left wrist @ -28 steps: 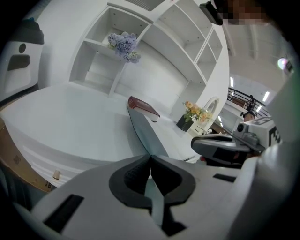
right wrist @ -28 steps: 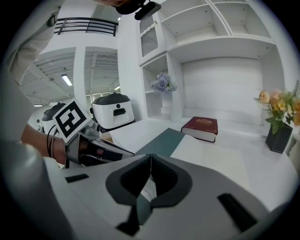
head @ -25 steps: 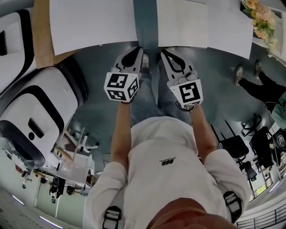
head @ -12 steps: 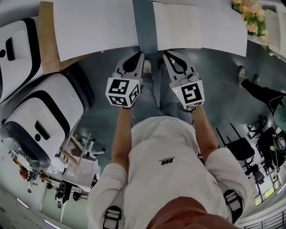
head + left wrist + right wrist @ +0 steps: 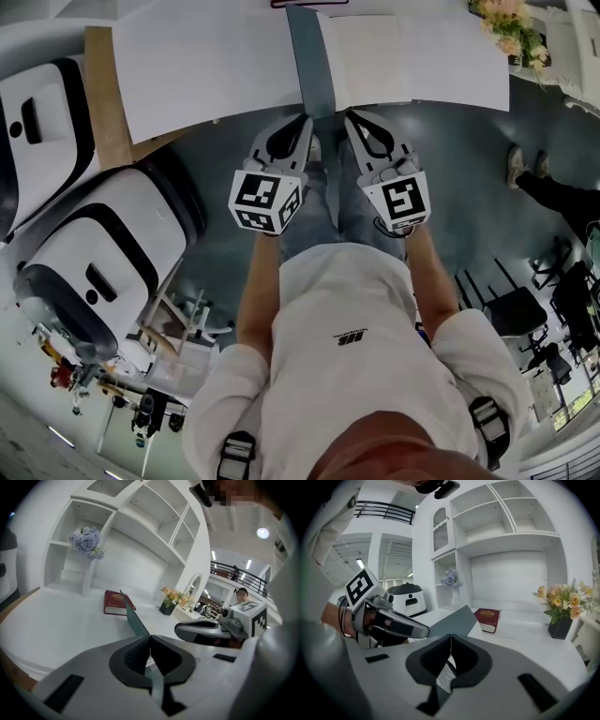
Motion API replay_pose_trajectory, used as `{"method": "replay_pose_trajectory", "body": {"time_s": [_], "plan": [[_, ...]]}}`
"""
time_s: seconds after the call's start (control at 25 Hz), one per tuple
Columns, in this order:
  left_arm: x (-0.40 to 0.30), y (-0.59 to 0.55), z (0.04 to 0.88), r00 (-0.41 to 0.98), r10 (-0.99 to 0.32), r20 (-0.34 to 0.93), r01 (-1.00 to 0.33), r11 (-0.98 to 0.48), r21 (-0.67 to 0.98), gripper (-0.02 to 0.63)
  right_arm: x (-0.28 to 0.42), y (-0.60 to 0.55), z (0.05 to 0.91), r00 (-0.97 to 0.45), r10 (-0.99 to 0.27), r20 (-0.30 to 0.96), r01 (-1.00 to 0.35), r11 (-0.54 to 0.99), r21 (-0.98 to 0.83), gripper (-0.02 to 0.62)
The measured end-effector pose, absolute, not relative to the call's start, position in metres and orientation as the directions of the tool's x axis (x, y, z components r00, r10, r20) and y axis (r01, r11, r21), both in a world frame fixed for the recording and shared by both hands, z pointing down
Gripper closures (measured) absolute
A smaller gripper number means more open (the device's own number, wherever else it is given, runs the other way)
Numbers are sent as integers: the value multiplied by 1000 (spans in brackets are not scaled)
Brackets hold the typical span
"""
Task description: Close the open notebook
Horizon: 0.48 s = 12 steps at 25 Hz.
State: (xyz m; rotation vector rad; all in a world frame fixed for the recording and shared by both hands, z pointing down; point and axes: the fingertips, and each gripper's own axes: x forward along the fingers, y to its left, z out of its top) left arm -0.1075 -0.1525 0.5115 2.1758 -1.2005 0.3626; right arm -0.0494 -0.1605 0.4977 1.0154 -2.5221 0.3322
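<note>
The open notebook lies at the white table's front edge, its white pages [image 5: 375,56] flat. Its teal cover [image 5: 309,56] is raised; it shows slanted in the left gripper view [image 5: 133,616] and the right gripper view [image 5: 452,620]. My left gripper [image 5: 302,120] is shut, its tips [image 5: 150,637] just short of the cover's near edge. My right gripper [image 5: 352,117] is shut too [image 5: 451,636], beside the left one and below the pages. Nothing is clearly held between either pair of jaws.
A dark red book [image 5: 115,603] lies farther back on the table [image 5: 197,66]. A pot of flowers [image 5: 506,28] stands at the right. White shelves [image 5: 506,522] rise behind. A white machine [image 5: 84,272] and a wooden board [image 5: 103,94] are at the left.
The head view has tipped, so more of the table and notebook shows. Both grippers stay shut and side by side at the table's edge.
</note>
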Motion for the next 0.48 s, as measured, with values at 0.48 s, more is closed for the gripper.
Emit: {"method": "replay_pose_trajectory", "body": {"time_s": [0.48], "plan": [[-67,-161,493,605,-632,484,-796,-476,373,606,-12,-163,488,-612,-659,438,-751,657,-61,598]]}}
